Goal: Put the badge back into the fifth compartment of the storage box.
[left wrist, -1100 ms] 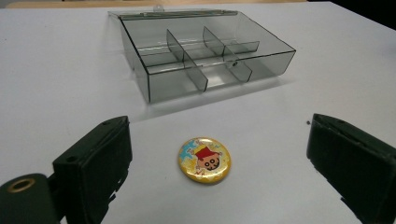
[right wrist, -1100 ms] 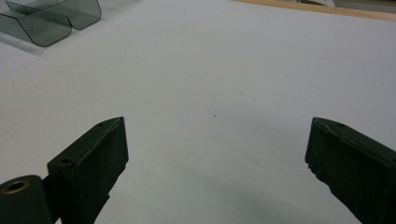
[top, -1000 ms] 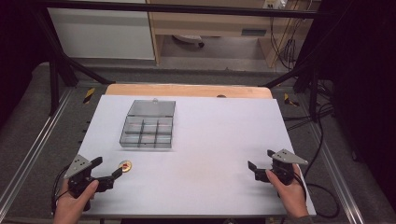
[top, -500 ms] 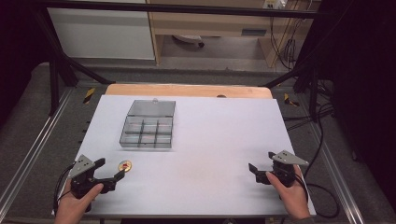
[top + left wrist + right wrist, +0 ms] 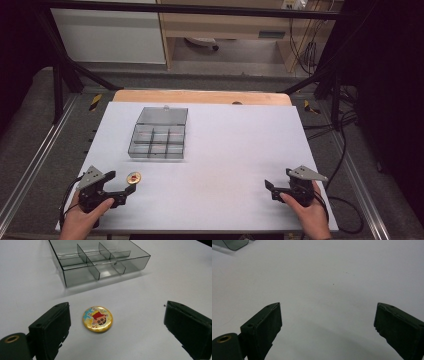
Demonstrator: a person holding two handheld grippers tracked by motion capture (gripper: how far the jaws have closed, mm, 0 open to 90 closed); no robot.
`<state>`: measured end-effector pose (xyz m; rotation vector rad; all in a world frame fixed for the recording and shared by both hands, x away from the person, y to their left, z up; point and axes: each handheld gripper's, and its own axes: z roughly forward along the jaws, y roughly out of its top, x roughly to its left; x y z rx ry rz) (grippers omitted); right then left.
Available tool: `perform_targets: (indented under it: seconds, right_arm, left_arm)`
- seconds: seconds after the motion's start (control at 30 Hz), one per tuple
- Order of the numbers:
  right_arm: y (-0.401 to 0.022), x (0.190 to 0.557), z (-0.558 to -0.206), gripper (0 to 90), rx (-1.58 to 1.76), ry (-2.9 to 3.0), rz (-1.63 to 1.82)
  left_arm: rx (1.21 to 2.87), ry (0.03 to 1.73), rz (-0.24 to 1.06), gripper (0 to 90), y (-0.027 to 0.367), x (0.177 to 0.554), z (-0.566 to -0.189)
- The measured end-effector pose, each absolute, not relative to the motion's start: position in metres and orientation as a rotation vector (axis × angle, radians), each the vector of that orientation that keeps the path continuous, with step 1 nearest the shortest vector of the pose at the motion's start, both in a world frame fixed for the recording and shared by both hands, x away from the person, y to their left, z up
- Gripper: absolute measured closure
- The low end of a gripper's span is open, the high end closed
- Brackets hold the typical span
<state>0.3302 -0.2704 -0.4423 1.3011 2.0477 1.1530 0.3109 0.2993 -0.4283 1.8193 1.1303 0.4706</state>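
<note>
The left gripper [image 5: 121,189], jaws wide and empty, lines up on the badge [image 5: 97,319]; next it must close around it. The right gripper [image 5: 274,190] waits open, empty.

Round badge [image 5: 97,319]: glossy, smooth printed face, yellow rim. Divided box [image 5: 100,261]: clear smoky plastic, shiny, hard edges. Table [image 5: 230,150]: white, matt, smooth; bare wood strip [image 5: 200,97] at far edge. Left gripper [image 5: 117,325]: matt black plastic jaws.
</note>
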Motion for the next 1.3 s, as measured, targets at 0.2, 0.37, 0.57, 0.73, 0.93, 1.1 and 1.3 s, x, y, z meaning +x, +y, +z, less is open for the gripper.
perform_targets:
  seconds: [0.2, 0.37, 0.57, 0.73, 0.93, 1.1, 1.3]
  right_arm:
    - [-0.271, 0.332, -0.444, 10.1, 1.306, 2.054, 1.162]
    - [-0.27, 0.333, -0.444, 11.3, 1.3, 2.07, 1.17]
    - [-0.269, 0.334, -0.445, 11.7, 1.305, 2.082, 1.156]
    - [-0.268, 0.334, -0.445, 11.9, 1.305, 2.091, 1.154]
    - [-0.268, 0.334, -0.445, 12.0, 1.305, 2.093, 1.157]
    - [-0.267, 0.334, -0.446, 12.0, 1.298, 2.097, 1.15]
    - [-0.266, 0.334, -0.446, 12.0, 1.296, 2.109, 1.143]
  left_arm:
    - [1.841, 1.179, 0.463, 8.2, 0.296, 0.33, -0.431]
    - [1.875, 1.205, 0.461, 13.2, 0.296, 0.348, -0.435]
    - [1.904, 1.218, 0.429, 21.6, 0.297, 0.352, -0.448]
    - [1.94, 1.229, 0.443, 31.0, 0.297, 0.35, -0.452]
    - [1.987, 1.203, 0.446, 34.8, 0.291, 0.35, -0.454]
    - [2.017, 1.188, 0.477, 40.7, 0.289, 0.35, -0.455]
    - [2.03, 1.187, 0.515, 45.4, 0.287, 0.349, -0.456]
